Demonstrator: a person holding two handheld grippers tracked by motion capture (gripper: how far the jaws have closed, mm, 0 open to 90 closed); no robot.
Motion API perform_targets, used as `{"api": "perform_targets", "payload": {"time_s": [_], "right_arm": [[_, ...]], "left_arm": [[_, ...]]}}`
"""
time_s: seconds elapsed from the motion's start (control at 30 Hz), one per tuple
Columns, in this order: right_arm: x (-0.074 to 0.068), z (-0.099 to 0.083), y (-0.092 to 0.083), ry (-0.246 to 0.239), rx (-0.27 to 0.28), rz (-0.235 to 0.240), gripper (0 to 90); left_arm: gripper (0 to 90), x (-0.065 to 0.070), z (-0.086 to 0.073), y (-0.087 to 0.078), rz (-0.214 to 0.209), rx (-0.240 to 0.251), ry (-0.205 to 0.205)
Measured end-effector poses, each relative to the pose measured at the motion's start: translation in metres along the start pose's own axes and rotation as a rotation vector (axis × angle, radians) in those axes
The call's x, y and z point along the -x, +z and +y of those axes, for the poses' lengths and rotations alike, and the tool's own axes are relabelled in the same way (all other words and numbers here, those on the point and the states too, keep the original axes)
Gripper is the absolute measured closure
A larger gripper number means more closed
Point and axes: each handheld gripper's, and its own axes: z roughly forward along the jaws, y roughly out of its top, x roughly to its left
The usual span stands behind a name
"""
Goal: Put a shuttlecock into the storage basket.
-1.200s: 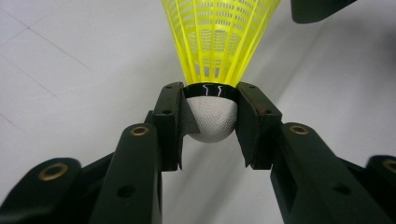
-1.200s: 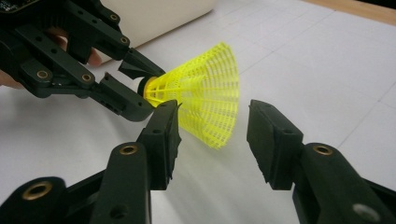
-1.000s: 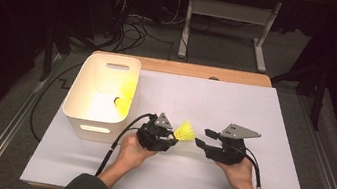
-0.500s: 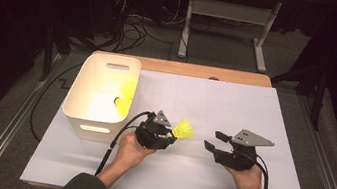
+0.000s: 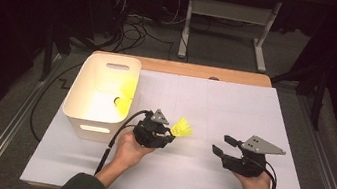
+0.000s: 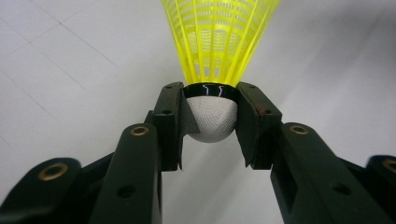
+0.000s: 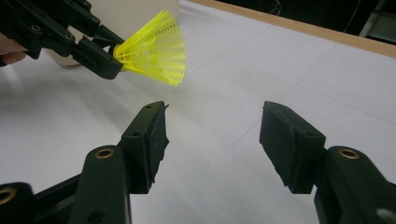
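Yellow plastic-skirted shuttlecock pinched by white cork in left gripper; right gripper spread, just opening, empty. Carry level toward white plastic bin near table's left edge.

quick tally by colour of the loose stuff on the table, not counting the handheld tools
Yellow plastic shuttlecocks: 2, one clamped by its white cork in the left tongs, one lying in the bin
White plastic bin: 1
Total: 3
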Motion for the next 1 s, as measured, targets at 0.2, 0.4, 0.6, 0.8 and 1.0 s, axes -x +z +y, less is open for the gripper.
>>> {"api": "perform_targets", "payload": {"time_s": [0.2, 0.4, 0.6, 0.8, 1.0], "right_arm": [[0.001, -0.006, -0.008, 0.001, 0.013, -0.007, 40.7], [0.002, -0.014, -0.017, 0.002, 0.026, -0.015, 37.7], [0.004, -0.022, -0.032, 0.015, 0.059, -0.036, 35.7], [0.004, -0.032, -0.044, 0.031, 0.077, -0.046, 34.0], [0.006, -0.043, -0.054, 0.032, 0.074, -0.056, 31.3]], "left_arm": [[64.7, -0.001, 0.0, -0.001, 0.006, 0.003, -0.011], [64.7, -0.003, 0.0, -0.003, 0.009, 0.004, -0.016], [64.8, -0.003, 0.0, -0.004, 0.008, 0.01, -0.022], [64.7, -0.004, 0.001, -0.007, 0.003, 0.015, -0.038], [64.7, -0.004, 0.004, -0.01, 0.006, 0.017, -0.041]]}}
